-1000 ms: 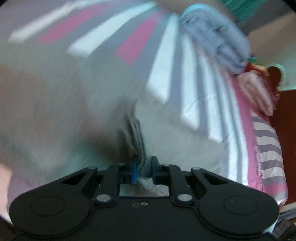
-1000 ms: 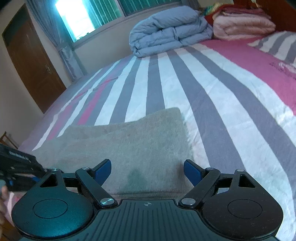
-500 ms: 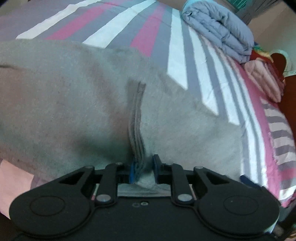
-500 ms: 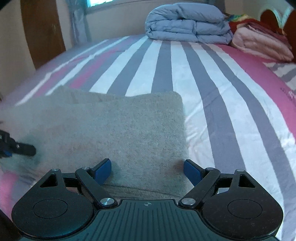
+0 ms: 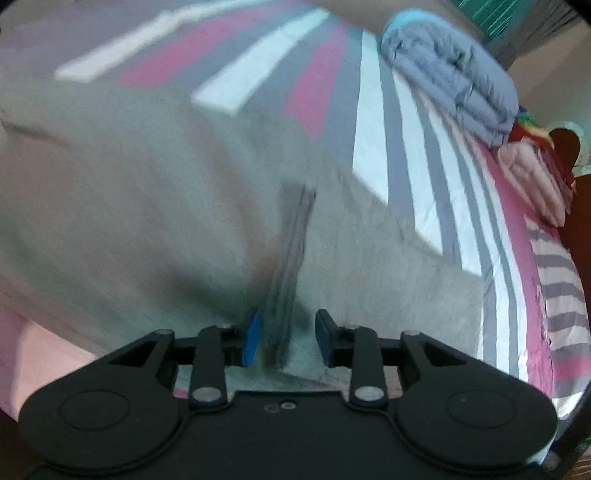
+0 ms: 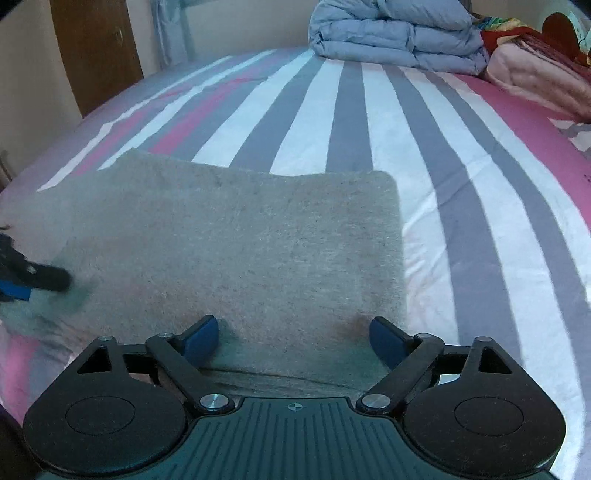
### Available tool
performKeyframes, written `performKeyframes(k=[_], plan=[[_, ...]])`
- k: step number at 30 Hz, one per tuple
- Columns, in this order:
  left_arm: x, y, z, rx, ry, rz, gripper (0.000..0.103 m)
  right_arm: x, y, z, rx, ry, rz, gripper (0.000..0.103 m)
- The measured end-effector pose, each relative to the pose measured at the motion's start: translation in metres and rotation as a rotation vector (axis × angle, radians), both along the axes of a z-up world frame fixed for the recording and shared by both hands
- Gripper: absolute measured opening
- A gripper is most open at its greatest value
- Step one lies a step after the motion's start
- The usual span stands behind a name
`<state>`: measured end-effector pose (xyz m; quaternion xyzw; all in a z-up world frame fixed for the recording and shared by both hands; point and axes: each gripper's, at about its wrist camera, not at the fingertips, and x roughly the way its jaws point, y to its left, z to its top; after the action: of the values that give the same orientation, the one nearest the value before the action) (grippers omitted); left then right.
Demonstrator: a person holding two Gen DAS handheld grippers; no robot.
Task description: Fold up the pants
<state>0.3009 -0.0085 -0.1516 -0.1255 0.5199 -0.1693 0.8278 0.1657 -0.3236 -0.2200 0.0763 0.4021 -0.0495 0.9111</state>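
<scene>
The grey pants (image 6: pixel 236 243) lie folded into a flat rectangle on the striped bed sheet (image 6: pixel 461 184). In the left wrist view the pants (image 5: pixel 129 206) fill the frame and a raised pinch of fabric edges (image 5: pixel 290 266) stands between the fingers. My left gripper (image 5: pixel 288 338) has its jaws partly apart around that ridge, no longer clamping it; it also shows at the left edge of the right wrist view (image 6: pixel 33 278). My right gripper (image 6: pixel 293 338) is open wide and empty, just above the near edge of the pants.
A folded blue-grey duvet (image 6: pixel 395 33) and a pink blanket (image 6: pixel 535 74) lie at the far end of the bed. A brown door (image 6: pixel 96 48) is at the back left. The bed's near edge is just below the grippers.
My left gripper's jaws have opened from the pinched fabric edge, which still stands up between them. The right gripper stayed open and moved slightly over the pants.
</scene>
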Motion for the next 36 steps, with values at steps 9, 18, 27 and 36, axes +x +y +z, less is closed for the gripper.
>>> performKeyframes(k=[9, 18, 27, 36], plan=[[0.002, 0.082, 0.018, 0.077, 0.002, 0.272, 0.03, 0.027, 0.034, 0.01, 0.01, -0.076, 0.017, 0.098], [0.029, 0.162, 0.008, 0.068, 0.06, 0.534, 0.03, 0.039, 0.073, 0.019, 0.043, -0.133, 0.083, 0.098], [0.041, 0.193, -0.017, 0.101, 0.093, 0.578, 0.045, 0.058, 0.121, 0.008, -0.05, -0.089, 0.118, 0.098], [0.061, 0.197, -0.032, 0.032, 0.086, 0.576, 0.053, 0.063, 0.114, -0.015, -0.068, -0.041, 0.107, 0.103]])
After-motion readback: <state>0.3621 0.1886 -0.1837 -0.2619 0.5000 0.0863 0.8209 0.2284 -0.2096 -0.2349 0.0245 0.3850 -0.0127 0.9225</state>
